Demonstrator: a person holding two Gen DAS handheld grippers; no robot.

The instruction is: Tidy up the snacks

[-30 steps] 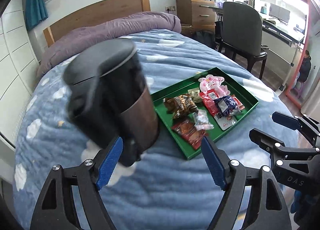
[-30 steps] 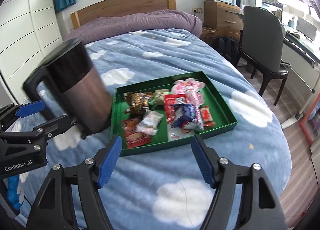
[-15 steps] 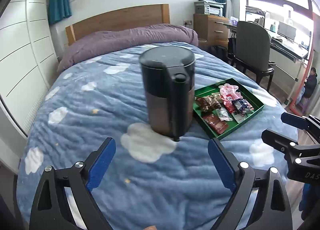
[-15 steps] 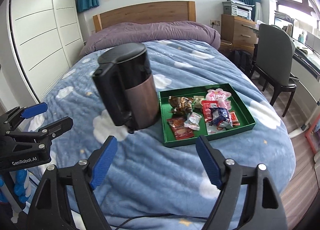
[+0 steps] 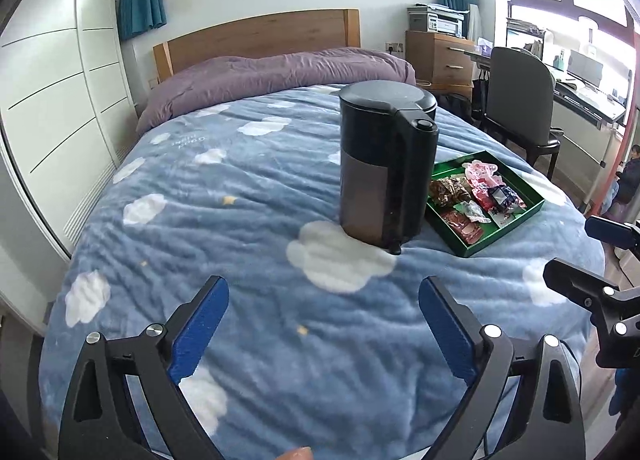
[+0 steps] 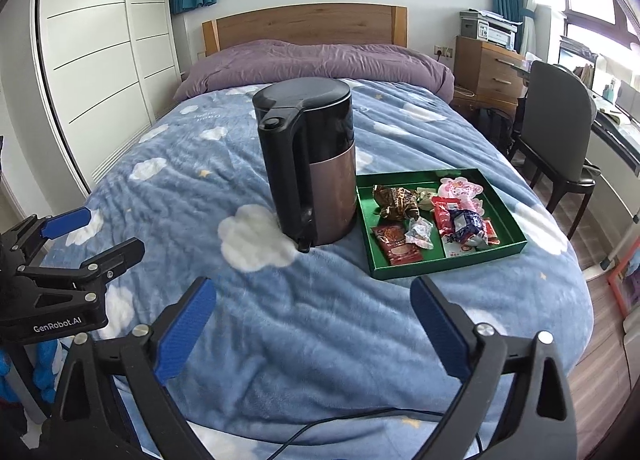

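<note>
I hold a hand-held gripper in each hand, both pointing down and forward over a bed. Nearest to me, the left hand-held gripper (image 5: 323, 324) has its blue pads spread wide with nothing between them; its jaws have just been opening. The right hand-held gripper (image 6: 313, 326) is spread wide too, and empty.

Just past both sets of fingers lies bare blue blanket (image 6: 320, 340) printed with white clouds. Farther ahead stands a black and brown electric kettle (image 6: 310, 164), upright on the blanket, almost straight in front of the left hand-held gripper and slightly left of centre for the right one.

Beyond and to the right of the kettle, just beside its base, sits the green tray (image 6: 452, 264) holding the snacks (image 6: 432, 220): several wrapped packets lying loose and partly overlapping. The tray's long side runs left to right as my right hand sees it.

I judge the right hand-held gripper to be the nearer one to the tray, with an open path to it, while the kettle partly stands between the left one and the tray.

Far behind are a purple duvet (image 6: 316, 64) and a wooden headboard (image 6: 304, 26).
</note>
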